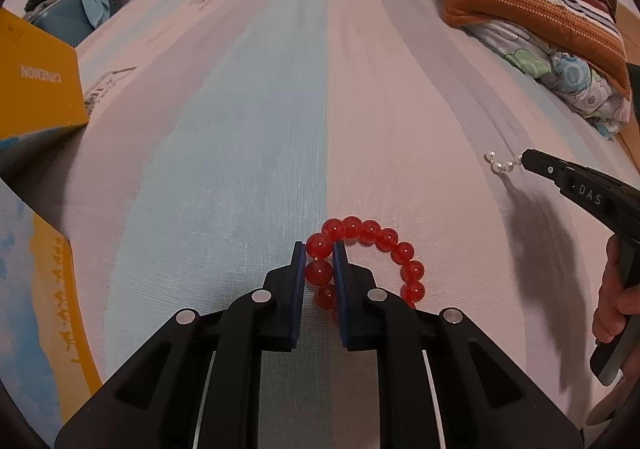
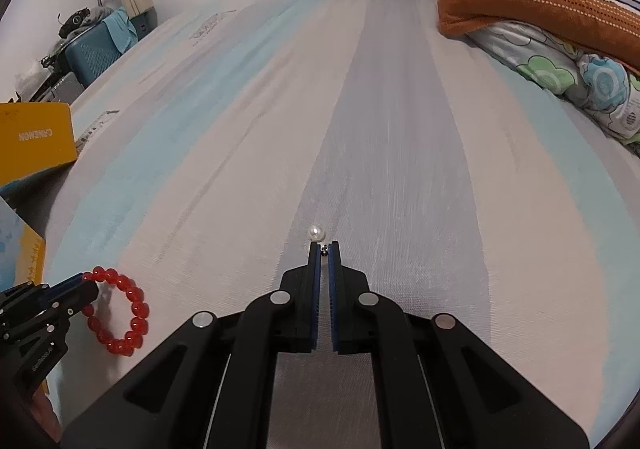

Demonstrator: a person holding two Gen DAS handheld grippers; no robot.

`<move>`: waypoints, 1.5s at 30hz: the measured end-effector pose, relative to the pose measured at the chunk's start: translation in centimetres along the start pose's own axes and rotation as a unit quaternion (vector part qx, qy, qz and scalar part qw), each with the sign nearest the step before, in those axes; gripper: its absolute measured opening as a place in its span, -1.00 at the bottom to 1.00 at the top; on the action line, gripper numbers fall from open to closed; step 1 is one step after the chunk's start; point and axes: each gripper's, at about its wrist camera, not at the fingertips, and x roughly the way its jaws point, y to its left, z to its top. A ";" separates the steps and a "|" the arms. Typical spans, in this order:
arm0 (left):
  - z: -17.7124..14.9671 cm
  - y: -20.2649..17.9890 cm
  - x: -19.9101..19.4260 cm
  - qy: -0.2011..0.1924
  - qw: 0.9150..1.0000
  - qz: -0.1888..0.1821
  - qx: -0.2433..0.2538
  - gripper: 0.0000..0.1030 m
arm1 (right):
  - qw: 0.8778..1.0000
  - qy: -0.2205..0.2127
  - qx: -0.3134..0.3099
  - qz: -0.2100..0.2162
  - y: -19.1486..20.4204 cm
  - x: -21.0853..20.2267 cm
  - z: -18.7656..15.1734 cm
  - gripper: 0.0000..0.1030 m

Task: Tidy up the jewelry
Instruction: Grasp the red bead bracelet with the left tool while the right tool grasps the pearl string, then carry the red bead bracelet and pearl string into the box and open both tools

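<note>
With my left tool [image 1: 320,249] pinching the red bead bracelet [image 1: 372,237] mid-bed and my right tool [image 2: 324,247] nipping the pearl piece [image 2: 317,232] toward the bed's right edge, I judge both are picked up, so next I must carry them to the yellow box [image 1: 36,77] at the left edge.

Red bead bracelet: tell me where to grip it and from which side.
Grip the red bead bracelet across one bead of its near-left arc, coming in from the near side as the left hand-held gripper does. The loop is open, so one finger fits inside.
</note>
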 end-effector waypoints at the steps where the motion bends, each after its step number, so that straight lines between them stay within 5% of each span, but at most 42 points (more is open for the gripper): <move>1: 0.0 0.0 -0.2 -0.001 1.000 -0.001 -0.001 -0.75 | 1.000 -0.003 0.000 0.001 0.0 -0.3 0.1 -0.94; 27: -1.0 0.2 -7.1 -0.006 1.000 0.007 0.007 -0.76 | 0.999 -0.028 0.024 -0.005 1.7 -8.9 -2.0 -0.94; 45: -4.3 3.5 -16.8 -0.043 0.999 0.025 -0.013 -0.75 | 0.999 -0.040 0.004 0.020 9.3 -16.0 -4.3 -0.94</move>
